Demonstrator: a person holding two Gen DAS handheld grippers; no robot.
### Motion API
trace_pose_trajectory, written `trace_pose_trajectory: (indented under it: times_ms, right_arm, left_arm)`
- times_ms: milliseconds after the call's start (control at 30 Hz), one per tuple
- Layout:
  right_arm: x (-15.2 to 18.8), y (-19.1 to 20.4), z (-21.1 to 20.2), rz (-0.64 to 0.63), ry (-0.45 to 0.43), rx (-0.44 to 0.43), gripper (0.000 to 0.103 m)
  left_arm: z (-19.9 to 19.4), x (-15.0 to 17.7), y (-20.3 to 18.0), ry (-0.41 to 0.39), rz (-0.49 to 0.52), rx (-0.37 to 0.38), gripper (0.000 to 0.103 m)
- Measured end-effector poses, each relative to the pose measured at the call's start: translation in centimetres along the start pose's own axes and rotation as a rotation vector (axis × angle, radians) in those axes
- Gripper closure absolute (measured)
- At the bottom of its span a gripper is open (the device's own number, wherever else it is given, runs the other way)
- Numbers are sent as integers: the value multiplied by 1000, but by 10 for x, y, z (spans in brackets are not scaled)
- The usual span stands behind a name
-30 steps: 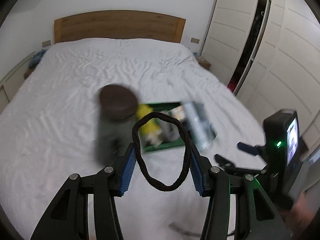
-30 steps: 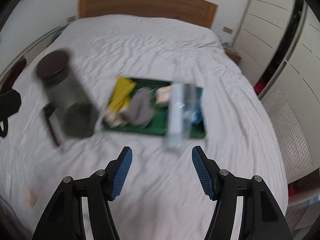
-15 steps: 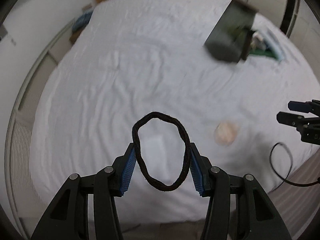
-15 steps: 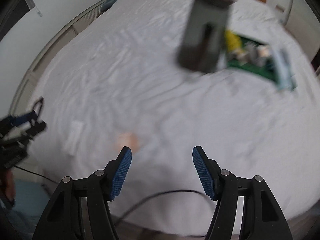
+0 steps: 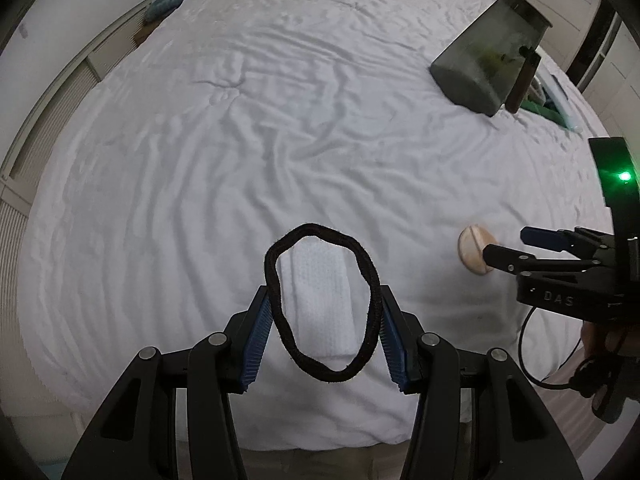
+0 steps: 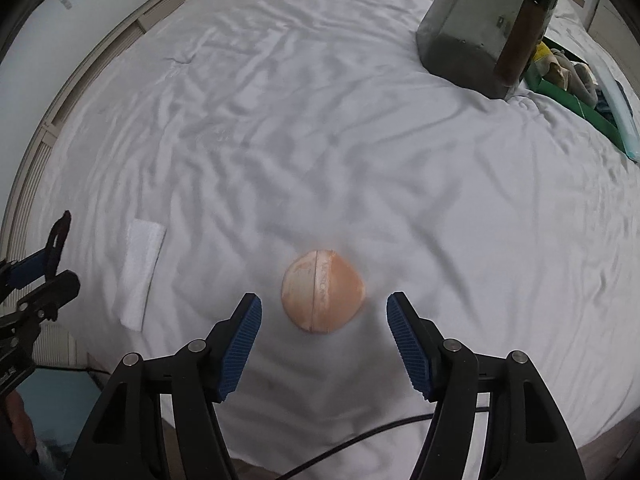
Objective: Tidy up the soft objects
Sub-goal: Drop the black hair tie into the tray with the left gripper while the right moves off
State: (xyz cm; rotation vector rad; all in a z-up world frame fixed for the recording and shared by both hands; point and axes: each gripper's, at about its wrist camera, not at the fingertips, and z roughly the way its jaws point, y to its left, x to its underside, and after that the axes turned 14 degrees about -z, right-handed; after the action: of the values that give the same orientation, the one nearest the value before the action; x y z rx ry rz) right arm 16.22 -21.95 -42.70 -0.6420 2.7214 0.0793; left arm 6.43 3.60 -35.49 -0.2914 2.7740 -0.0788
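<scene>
My left gripper (image 5: 323,312) holds a black elastic hair band (image 5: 322,305) stretched as a loop between its blue pads, above a folded white cloth (image 5: 320,300) lying on the bed. My right gripper (image 6: 324,330) is open and empty, with a round peach makeup sponge (image 6: 323,297) on the sheet just ahead between its fingers. The sponge also shows in the left wrist view (image 5: 474,251), partly behind the right gripper (image 5: 516,248). The white cloth also shows in the right wrist view (image 6: 142,268), with the left gripper (image 6: 48,256) at the left edge.
A dark translucent container with a brown handle (image 6: 486,24) stands far right on the white bed (image 6: 320,140). A green tray (image 6: 576,100) with yellow and grey soft items lies behind it. A black cable (image 6: 360,436) runs along the bed's near edge.
Both views have swung from the tray area down to the bed's near edge. The right gripper now sits over the peach sponge, the left over the white cloth. The band stays held.
</scene>
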Motion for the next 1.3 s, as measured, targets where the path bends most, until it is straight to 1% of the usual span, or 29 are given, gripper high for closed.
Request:
trace_pose_trajectory:
  times_ms: [33,100,233,300,333,433,533,567,600,667,700,767,833,867,933,1000,1033,1067,1133,1167,1200,1300]
  right_arm:
    - [3,6,-2,3,-2,3,37]
    - [4,3,-4,8,-2,12,37]
    - [7,2,-6,15,-8,28,37]
    - [9,-9,-11,30,-15,33,37]
    - [11,-8,-10,34,-18,39,37]
    - [19,-30,-22,56,-27,62,37]
    - [29,-56,-35,87,-38,80,37]
    - [36,-70,-42,103,-43,89,37]
    - [41,-80,-49,115,-47,95,37]
    - [52,-101,-60,137,-52,111,37]
    - [59,-114,-66,150,-54,123,37]
    - [70,-135,-77,174,-59,138,37]
    - [85,-161,-90,208,-63,154,37]
    - [94,-178,-96,232,-65,163,37]
    - [104,-197,-105,262,-69,177,37]
    - [117,-220,-114,299,-76,190,37]
    - [122,-228,-117,313,-78,194,37]
    - [127,-237,-120,328,-83,198,37]
    - [137,-253,-124,355,-92,201,37]
    - [143,-260,-126,369,-96,203,37]
    - [147,-264,-127,378,-100,202,37]
    - [159,-276,-127,407,-108,194,37]
  left_arm:
    - [0,-2,-2,-2,5,6,58]
    - [-3,-6,-8,-3,14,20,58]
    - [-13,-19,-34,-27,42,58,58]
    - [-19,-26,-49,-48,60,74,58]
    - [-21,-28,-56,-53,68,81,58]
    - [-28,-39,-88,-73,99,118,58]
    - [-30,-52,-133,-96,142,165,58]
    - [-30,-56,-148,-103,154,181,58]
    - [-29,-61,-171,-108,170,209,58]
    - [-28,-69,-203,-115,187,244,58]
    - [-27,-76,-230,-117,195,280,58]
    - [-28,-85,-266,-129,200,324,58]
    - [-26,-103,-317,-150,209,381,58]
    - [-24,-109,-333,-155,207,396,58]
    - [-14,-135,-381,-182,198,422,58]
    - [-2,-156,-415,-197,186,422,58]
    - [13,-175,-436,-194,166,413,58]
    - [22,-185,-447,-192,153,404,58]
    - [52,-214,-476,-189,138,357,58]
    - [61,-220,-480,-176,133,349,58]
    - [79,-234,-489,-151,112,333,58]
    - [111,-250,-494,-142,86,265,58]
